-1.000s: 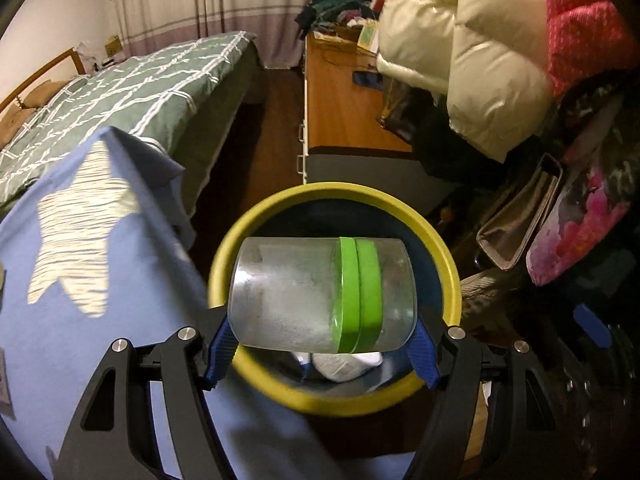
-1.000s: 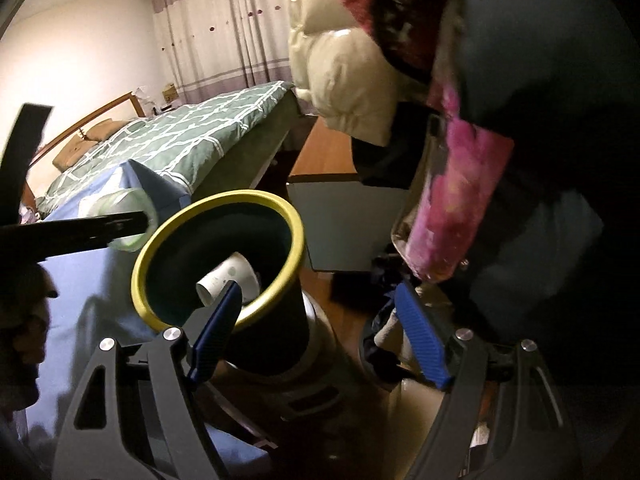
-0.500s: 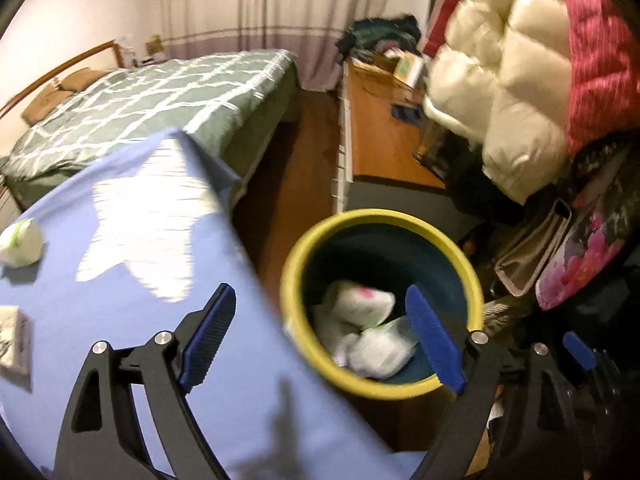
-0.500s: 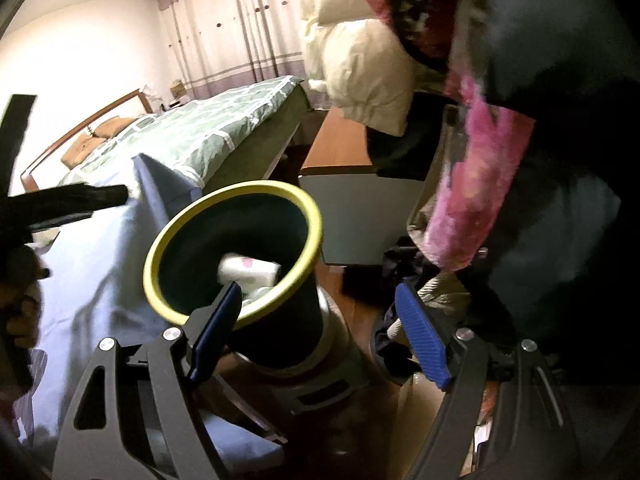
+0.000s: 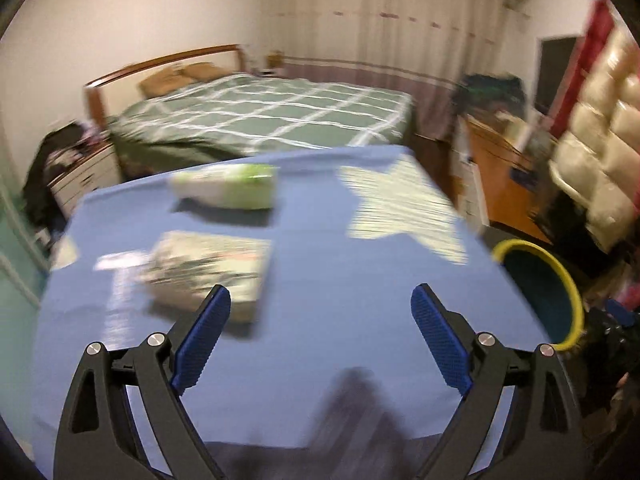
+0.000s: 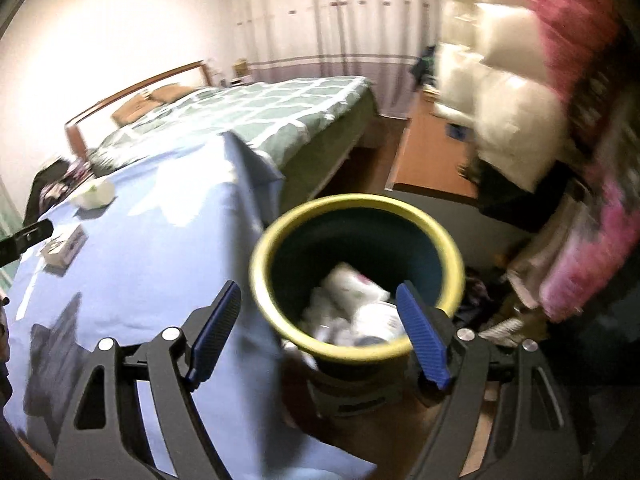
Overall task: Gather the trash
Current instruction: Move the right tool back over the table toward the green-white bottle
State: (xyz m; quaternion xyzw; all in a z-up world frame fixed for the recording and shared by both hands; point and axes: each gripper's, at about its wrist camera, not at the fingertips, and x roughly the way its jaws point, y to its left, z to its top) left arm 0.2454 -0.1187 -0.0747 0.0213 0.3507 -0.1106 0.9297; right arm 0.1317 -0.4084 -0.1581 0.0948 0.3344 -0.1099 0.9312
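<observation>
My left gripper [image 5: 320, 308] hovers over the blue tablecloth [image 5: 320, 248], its jaws opening with nothing between them. Ahead of it lie a flat printed packet [image 5: 208, 268] and a white and green wrapper [image 5: 228, 188], both blurred. The yellow-rimmed dark bin [image 5: 540, 288] stands off the table's right edge. My right gripper [image 6: 318, 304] is open and empty above that bin [image 6: 356, 208], which holds several pieces of white trash [image 6: 352, 308]. In the right wrist view the packet [image 6: 64, 248] and the wrapper [image 6: 94, 196] lie far left on the cloth.
A bed with a green checked cover [image 5: 264, 120] stands behind the table. A wooden cabinet [image 5: 496, 176] and hanging padded coats [image 6: 508, 112] crowd the right side. Bags and clutter [image 6: 520, 312] sit on the floor beside the bin. A drawer unit [image 5: 80, 172] is at far left.
The left gripper let go of the clear jar with the green band over the bin, opened wide and swung left over the table. The right gripper shifted so that the bin sits between its fingers.
</observation>
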